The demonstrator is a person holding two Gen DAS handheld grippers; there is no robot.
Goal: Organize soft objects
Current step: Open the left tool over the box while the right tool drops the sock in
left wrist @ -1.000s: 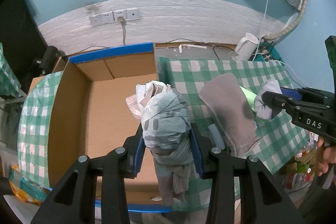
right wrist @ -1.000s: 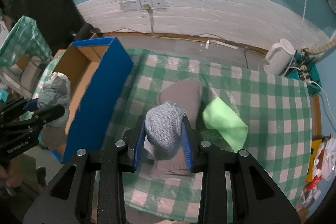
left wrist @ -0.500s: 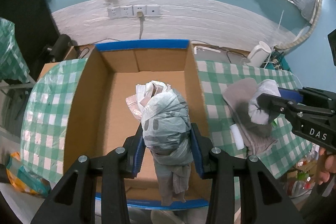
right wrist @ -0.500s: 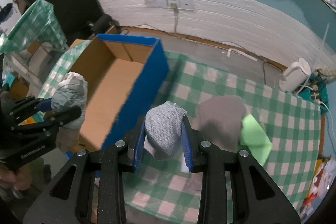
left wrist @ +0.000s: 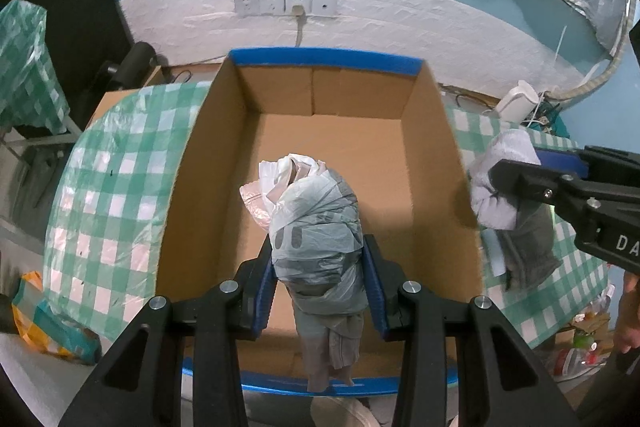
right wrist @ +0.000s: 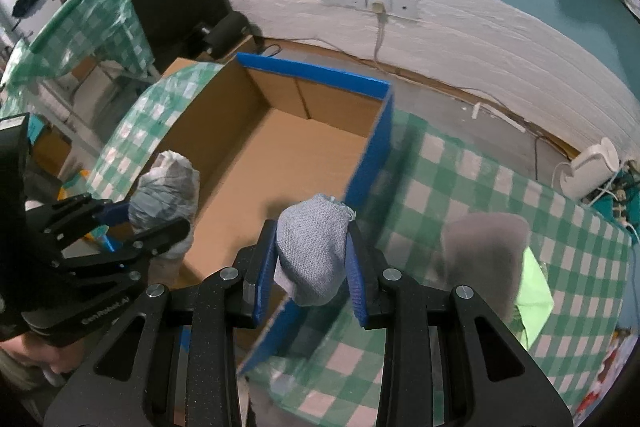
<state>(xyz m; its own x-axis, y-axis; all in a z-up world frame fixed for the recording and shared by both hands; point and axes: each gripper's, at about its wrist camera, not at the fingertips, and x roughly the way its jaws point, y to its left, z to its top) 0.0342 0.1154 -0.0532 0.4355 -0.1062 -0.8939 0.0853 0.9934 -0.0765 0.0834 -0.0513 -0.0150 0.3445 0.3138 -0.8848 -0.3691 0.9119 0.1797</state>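
Note:
My left gripper [left wrist: 320, 267] is shut on a grey bundle wrapped in a plastic bag [left wrist: 316, 239] and holds it above the open cardboard box [left wrist: 436, 131]; it also shows in the right wrist view [right wrist: 164, 195]. My right gripper [right wrist: 310, 259] is shut on a rolled light-blue cloth [right wrist: 312, 247], above the box's blue right wall [right wrist: 372, 155]. That cloth shows in the left wrist view [left wrist: 500, 179], right of the box.
A grey cloth [right wrist: 484, 247] and a green cloth [right wrist: 534, 295] lie on the green checked tablecloth [right wrist: 460, 183] right of the box. A white kettle [right wrist: 588, 171] stands at the table's far right. Wall sockets [left wrist: 286, 5] sit behind the box.
Both grippers have moved left with their loads. The left bundle now hangs over the middle of the box; the right cloth has come from above the grey cloth to the box's right wall.

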